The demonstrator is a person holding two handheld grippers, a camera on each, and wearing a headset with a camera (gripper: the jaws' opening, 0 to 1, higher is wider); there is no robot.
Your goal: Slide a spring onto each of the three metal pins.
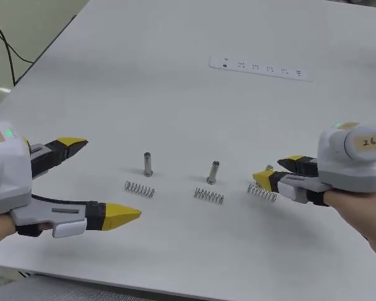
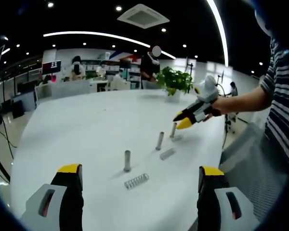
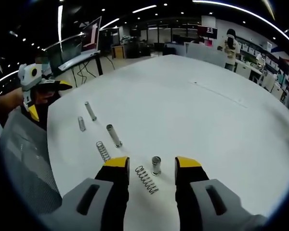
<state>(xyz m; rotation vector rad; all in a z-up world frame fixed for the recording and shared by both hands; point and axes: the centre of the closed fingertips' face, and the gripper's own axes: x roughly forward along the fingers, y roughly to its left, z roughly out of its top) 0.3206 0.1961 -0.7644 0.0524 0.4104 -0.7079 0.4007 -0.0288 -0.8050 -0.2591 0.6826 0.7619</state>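
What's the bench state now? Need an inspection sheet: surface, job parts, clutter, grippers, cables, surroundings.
Surface: white table, no spills seen.
Job's things: three pins upright in a row, left pin, middle pin, right pin. A spring lies flat in front of each: left spring, middle spring, right spring. None is on a pin.
Clutter: power strip at the far side.
Grippers: left gripper open, short of the left pin; right gripper open, jaws either side of the right pin.
Cables: dark cable beyond the table's left edge.
Surroundings: open office, potted plant, people at desks.
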